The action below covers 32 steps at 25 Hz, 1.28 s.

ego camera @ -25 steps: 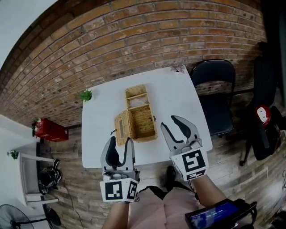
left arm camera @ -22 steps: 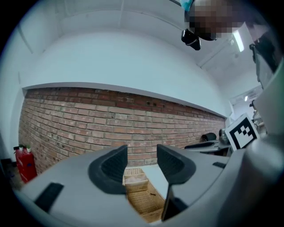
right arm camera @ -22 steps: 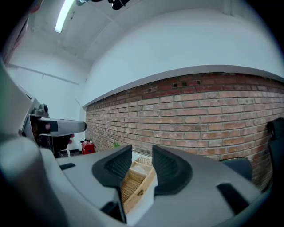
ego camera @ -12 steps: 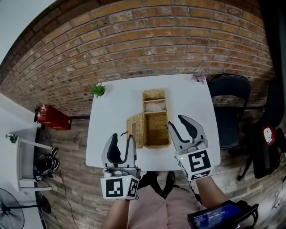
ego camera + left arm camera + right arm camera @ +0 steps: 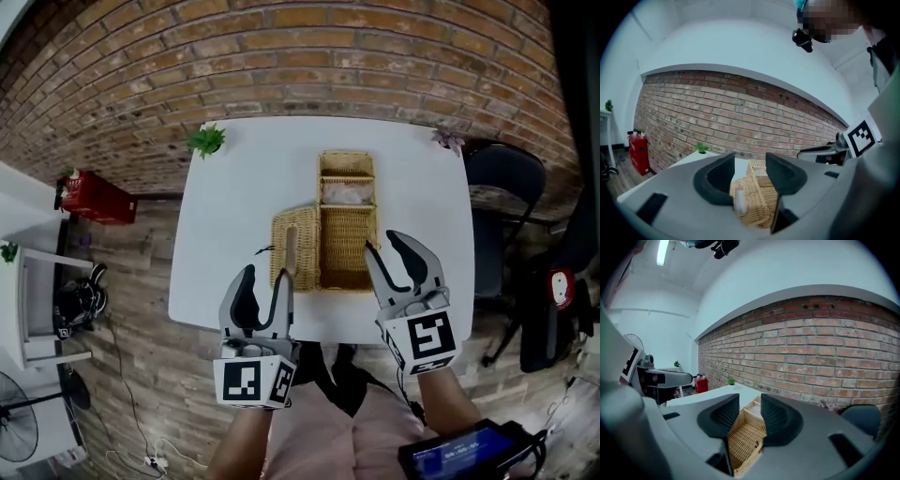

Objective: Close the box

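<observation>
A wicker box (image 5: 346,225) stands open on the white table (image 5: 234,197). Its near lid (image 5: 294,247) lies folded out flat to the left. The far compartment holds something pale (image 5: 347,195). My left gripper (image 5: 264,285) hovers open just short of the lid, nothing between its fingers. My right gripper (image 5: 394,249) is open beside the box's near right corner, not touching it. The box (image 5: 754,197) shows between the jaws in the left gripper view, and the box (image 5: 745,437) again in the right gripper view.
A small green plant (image 5: 206,141) sits at the table's far left corner and a pinkish one (image 5: 448,139) at the far right. A black chair (image 5: 502,197) stands right of the table. A red case (image 5: 86,197) lies on the floor at left, before a brick wall (image 5: 281,56).
The view has shifted so the table and box sit lower and more central. Both grippers stay open and have come closer to the box's near end.
</observation>
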Motion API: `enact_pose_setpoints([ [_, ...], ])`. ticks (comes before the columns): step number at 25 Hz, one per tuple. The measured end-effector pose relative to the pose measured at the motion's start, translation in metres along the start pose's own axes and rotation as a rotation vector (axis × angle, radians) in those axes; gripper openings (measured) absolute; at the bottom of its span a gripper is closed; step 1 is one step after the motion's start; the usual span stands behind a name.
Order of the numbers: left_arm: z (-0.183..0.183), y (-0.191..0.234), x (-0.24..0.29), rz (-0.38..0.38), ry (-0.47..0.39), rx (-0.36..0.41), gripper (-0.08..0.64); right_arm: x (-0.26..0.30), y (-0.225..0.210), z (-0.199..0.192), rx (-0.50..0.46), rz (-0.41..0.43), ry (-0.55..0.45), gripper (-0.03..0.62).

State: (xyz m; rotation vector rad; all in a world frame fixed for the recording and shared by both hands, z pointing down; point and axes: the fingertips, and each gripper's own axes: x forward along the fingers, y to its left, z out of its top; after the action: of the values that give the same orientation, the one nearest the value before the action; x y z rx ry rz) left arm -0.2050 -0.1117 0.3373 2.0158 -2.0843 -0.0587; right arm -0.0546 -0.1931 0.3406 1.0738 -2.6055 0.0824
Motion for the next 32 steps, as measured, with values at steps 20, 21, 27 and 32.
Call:
enact_pose_setpoints([
  [20,-0.142,0.004,-0.033,0.074,0.168,-0.603,0.213,0.003,0.035,-0.092,-0.041,0.131,0.143,0.143],
  [21,-0.146,0.006,-0.033,0.074,0.160,-0.730,0.213,0.003,0.034,-0.089,-0.039,0.125,0.135,0.143],
  [27,-0.159,0.018,-0.034,0.102,0.076,-1.186,0.213,0.003,0.027,-0.082,-0.055,0.109,0.128,0.141],
  [32,-0.159,0.023,-0.027,0.085,0.023,-1.362,0.213,0.005,0.028,-0.078,-0.058,0.106,0.130,0.141],
])
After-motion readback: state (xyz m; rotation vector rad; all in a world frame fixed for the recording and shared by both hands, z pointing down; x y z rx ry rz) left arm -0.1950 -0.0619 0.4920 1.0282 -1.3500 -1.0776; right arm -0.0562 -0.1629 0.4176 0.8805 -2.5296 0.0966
